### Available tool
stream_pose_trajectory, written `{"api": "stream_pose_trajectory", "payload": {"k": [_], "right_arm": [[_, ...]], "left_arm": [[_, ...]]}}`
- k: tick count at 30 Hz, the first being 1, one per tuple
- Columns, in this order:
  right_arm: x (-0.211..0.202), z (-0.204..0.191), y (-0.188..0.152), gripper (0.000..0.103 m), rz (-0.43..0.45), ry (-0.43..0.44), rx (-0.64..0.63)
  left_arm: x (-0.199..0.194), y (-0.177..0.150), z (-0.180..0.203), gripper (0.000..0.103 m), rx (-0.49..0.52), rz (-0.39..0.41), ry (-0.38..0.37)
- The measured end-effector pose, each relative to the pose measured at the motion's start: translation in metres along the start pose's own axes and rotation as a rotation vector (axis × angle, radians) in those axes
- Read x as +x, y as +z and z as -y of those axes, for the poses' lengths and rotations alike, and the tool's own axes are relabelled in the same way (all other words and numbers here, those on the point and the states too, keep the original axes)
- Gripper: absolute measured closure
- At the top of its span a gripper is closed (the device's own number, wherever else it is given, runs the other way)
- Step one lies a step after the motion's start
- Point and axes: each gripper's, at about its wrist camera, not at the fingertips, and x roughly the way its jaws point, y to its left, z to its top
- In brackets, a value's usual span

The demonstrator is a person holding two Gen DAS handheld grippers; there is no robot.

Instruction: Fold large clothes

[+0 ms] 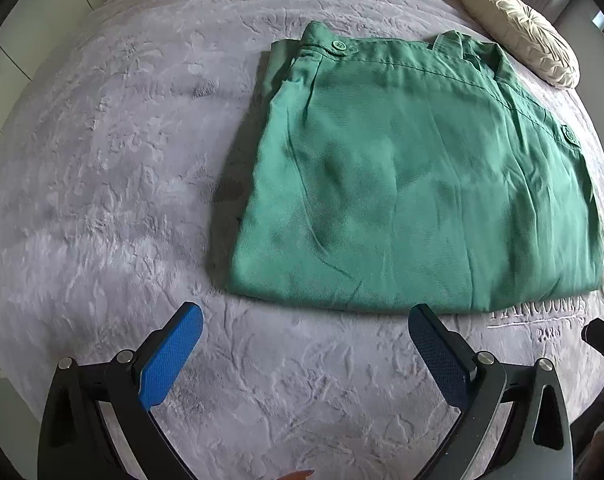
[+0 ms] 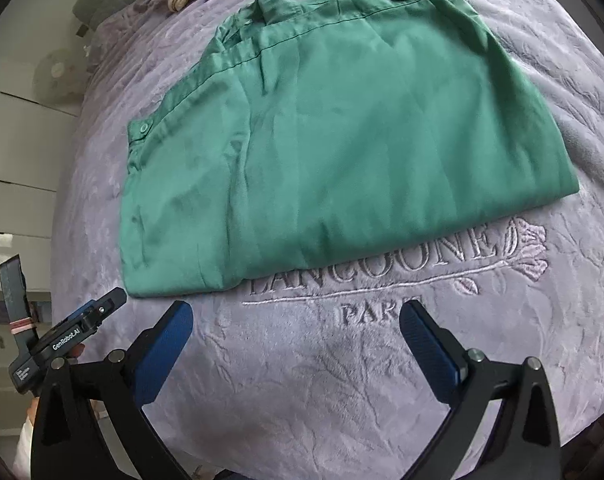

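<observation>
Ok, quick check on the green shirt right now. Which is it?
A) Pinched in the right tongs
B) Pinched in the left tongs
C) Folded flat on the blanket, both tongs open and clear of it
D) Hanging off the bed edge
C: the green shirt lies folded on the blanket, and the left tongs and right tongs stand open with nothing between them.

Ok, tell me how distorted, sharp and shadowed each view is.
Left wrist view: heavy fisheye bulge, dark corners, green shirt sharp, a soft shadow along its left edge. Right wrist view: same bulge, blanket lettering crisp, shirt evenly lit, no glare.
</observation>
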Motion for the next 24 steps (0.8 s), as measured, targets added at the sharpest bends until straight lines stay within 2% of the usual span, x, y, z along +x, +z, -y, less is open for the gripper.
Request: {"api": "stream_pose_trajectory", "payload": {"k": [4, 9, 17, 24], "right_arm": [[0.003, -0.003, -0.004, 0.0, -0.023, 0.012, 0.004], [0.013, -0.003, -0.012, 0.0, -0.049, 0.068, 0.043], [0.036, -0.007, -0.026, 0.0, -0.171, 0.097, 0.081], [0.055, -0.011, -0.028, 0.0, -0.181, 0.174, 0.171]], "left_arm": [[0.002, -0.001, -0.002, 0.0, -0.005, -0.009, 0.005], [0.007, -0.001, -0.008, 0.0, -0.016, -0.021, 0.016], [0.014, -0.003, -0.018, 0.0, -0.022, -0.044, -0.045], [0.02, -0.002, -0.039, 0.0, -0.045, -0.045, -0.065]]}}
